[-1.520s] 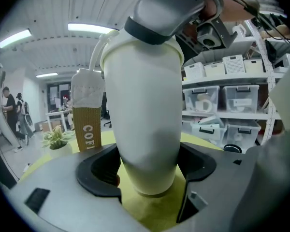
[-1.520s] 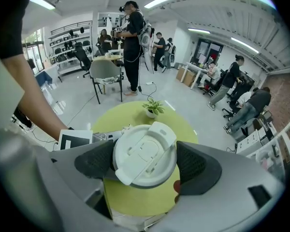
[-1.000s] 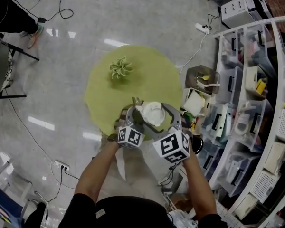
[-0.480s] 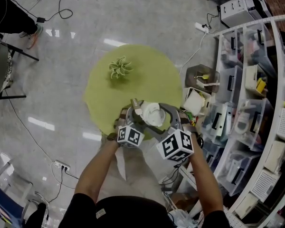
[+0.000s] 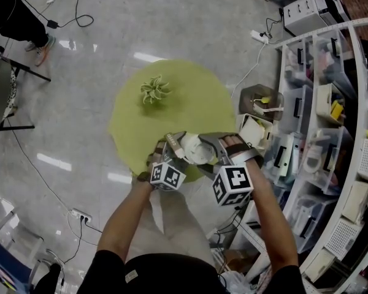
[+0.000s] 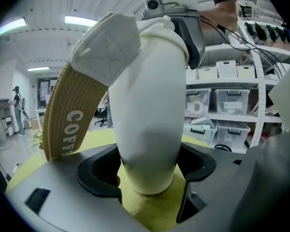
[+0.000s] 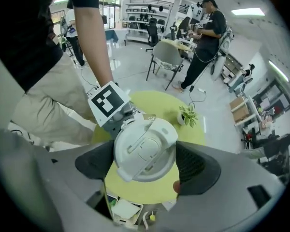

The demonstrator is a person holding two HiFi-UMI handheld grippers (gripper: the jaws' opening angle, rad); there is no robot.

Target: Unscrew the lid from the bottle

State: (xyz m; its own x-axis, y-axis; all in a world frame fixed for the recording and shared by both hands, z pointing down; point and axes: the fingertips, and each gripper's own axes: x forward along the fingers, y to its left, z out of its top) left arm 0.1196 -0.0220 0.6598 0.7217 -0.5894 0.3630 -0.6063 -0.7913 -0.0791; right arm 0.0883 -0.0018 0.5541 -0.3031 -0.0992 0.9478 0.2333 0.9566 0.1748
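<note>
A white bottle (image 5: pixel 198 149) stands near the front edge of the round green table (image 5: pixel 135 121). My left gripper (image 6: pixel 147 172) is shut on the bottle's lower body (image 6: pixel 147 129), one pad against each side. A tan woven strap (image 6: pixel 70 115) hangs from the bottle's top. My right gripper (image 7: pixel 145 161) comes down from above and is shut on the white lid (image 7: pixel 144 150), its pads touching the rim on both sides. In the left gripper view the right gripper (image 6: pixel 176 13) sits over the bottle's top.
A small potted plant (image 5: pixel 154 89) stands on the table's far side. Shelves with plastic bins (image 5: pixel 331 133) curve along the right, with boxes (image 5: pixel 253 130) on the floor beside the table. A person (image 7: pixel 205 37) and a chair (image 7: pixel 166 57) are beyond the table.
My right gripper has rolled about the bottle's axis while on the lid, and its marker cube and forearm have swung to the right. The left gripper and bottle have stayed put.
</note>
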